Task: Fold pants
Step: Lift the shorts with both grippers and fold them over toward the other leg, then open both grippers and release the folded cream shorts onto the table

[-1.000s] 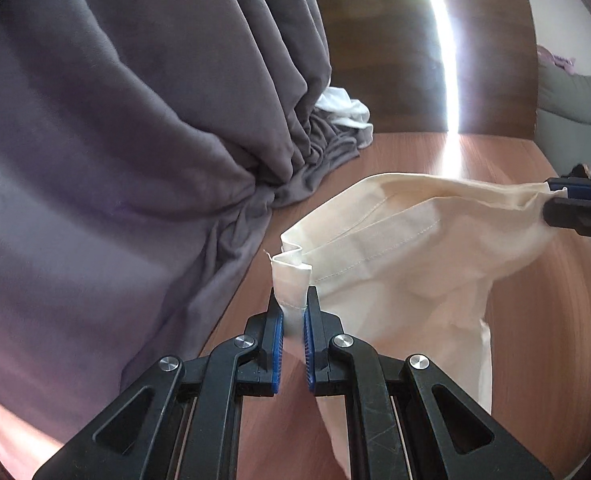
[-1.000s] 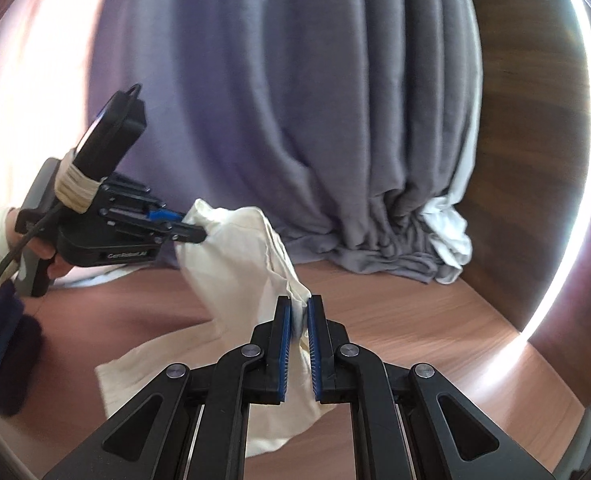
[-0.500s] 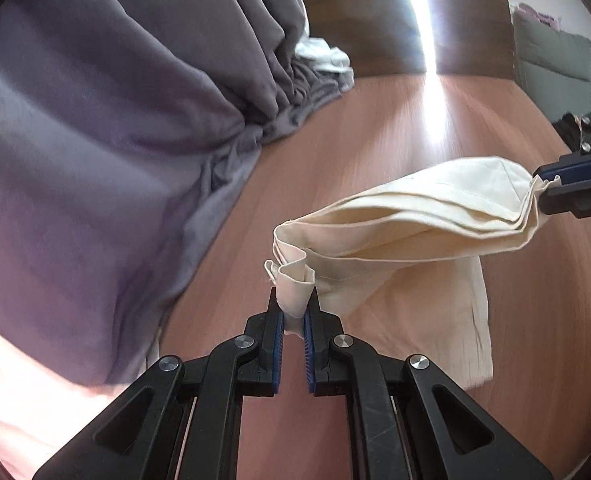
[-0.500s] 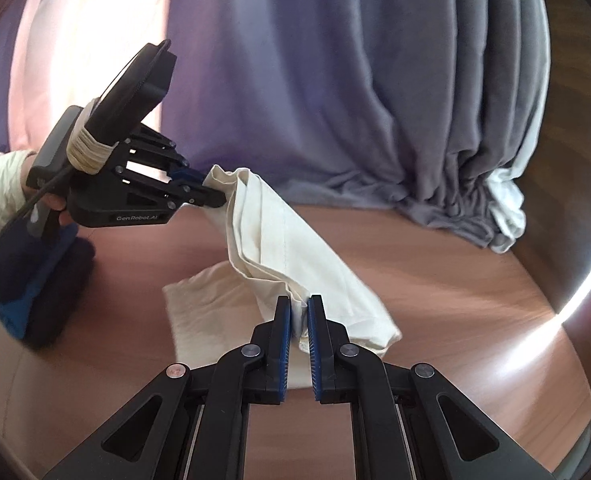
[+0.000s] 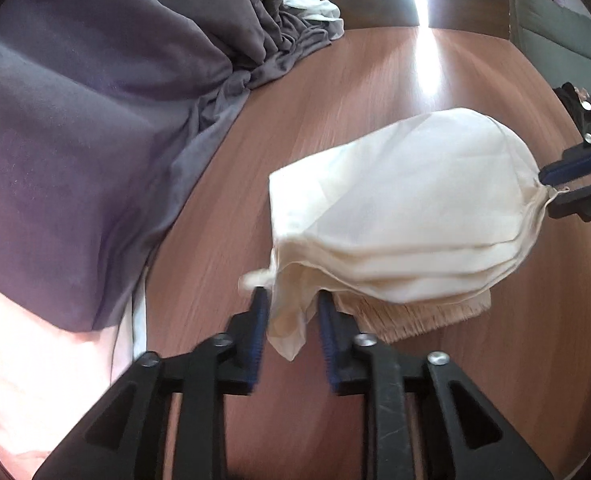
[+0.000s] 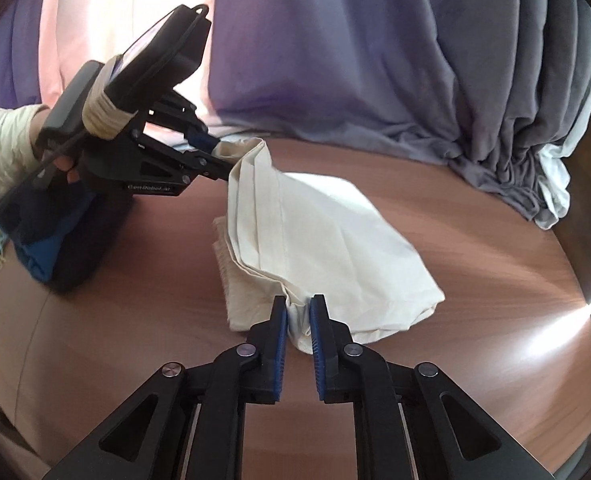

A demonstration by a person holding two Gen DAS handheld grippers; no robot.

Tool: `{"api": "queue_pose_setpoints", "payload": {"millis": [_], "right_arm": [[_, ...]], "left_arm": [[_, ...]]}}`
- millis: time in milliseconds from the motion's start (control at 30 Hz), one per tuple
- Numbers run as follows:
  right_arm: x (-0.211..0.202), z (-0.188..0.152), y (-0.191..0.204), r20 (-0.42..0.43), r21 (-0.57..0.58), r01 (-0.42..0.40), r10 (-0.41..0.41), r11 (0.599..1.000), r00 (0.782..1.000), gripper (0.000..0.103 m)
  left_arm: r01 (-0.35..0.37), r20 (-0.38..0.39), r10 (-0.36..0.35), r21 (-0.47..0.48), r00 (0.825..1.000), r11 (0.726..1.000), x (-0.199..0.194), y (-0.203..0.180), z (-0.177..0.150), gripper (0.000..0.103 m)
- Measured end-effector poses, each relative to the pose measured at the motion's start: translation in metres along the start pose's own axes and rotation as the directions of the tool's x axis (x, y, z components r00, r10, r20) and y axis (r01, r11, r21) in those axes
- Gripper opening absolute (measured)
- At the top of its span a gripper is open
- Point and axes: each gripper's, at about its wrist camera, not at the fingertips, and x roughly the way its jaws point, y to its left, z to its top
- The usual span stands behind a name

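The cream pants [image 5: 407, 208] lie folded over on the brown wooden table [image 5: 335, 92], their upper layers still raised at two corners. My left gripper [image 5: 291, 300] is open, with a loose corner of the pants hanging between its fingers. My right gripper [image 6: 298, 305] has its jaws slightly parted around the other corner. In the right wrist view the pants [image 6: 315, 240] stretch from the left gripper [image 6: 219, 156] down to my right one. The right gripper [image 5: 551, 188] shows at the right edge of the left wrist view.
A grey curtain [image 5: 95, 100] hangs along the table's far side and bunches on it beside a white cloth [image 5: 315, 4]. A dark blue bundle [image 6: 55, 240] sits on the table at the left. A grey sofa [image 5: 555, 32] stands beyond the table.
Both grippers came down toward the table and laid the pants over themselves. The left gripper's jaws opened wide and the right's parted a little.
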Motion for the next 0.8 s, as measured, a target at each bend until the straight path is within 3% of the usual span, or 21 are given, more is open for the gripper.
{"api": "queue_pose_setpoints", "payload": {"millis": [133,267,433,500,633,767,800], "right_arm": [[-0.003,-0.002,0.003,-0.016,-0.025,-0.035,0.034,0.999,0.999,0.022],[-0.012,-0.002,0.004,-0.002,-0.061,-0.068,0.068,0.996,0.998,0.023],[-0.019,-0.005,-0.004,0.013,-0.067,-0.098,0.099,0.993,0.995,0.023],[-0.012,-0.007,-0.014,-0.001,-0.016,-0.112,0.112,0.994,0.994,0.023],[-0.001,-0.010,-0.043,0.005,0.074,-0.088,0.088,0.993,0.996,0.023],[0.002,-0.013,-0.067,0.022,0.119,-0.053,0.050,0.992,0.998,0.023],[0.004,-0.012,-0.073,0.023,0.125,-0.051,0.048,0.991,0.999,0.027]], "left_arm": [[0.003,-0.019,-0.003,0.002,1.000,1.000,-0.016,-0.007,-0.008,0.037],[-0.019,-0.006,0.019,-0.026,1.000,0.999,-0.036,-0.014,-0.012,0.041],[-0.044,0.024,0.050,-0.192,0.998,0.980,-0.055,-0.014,-0.007,0.043],[-0.040,0.050,0.059,-0.319,0.997,0.947,-0.062,-0.010,-0.008,0.046],[-0.028,0.102,0.098,-0.536,0.990,0.843,-0.073,-0.011,-0.016,0.046],[-0.003,0.134,0.125,-0.668,0.983,0.744,-0.075,-0.020,-0.020,0.046],[0.005,0.135,0.126,-0.705,0.983,0.709,-0.073,-0.025,-0.021,0.046]]}}
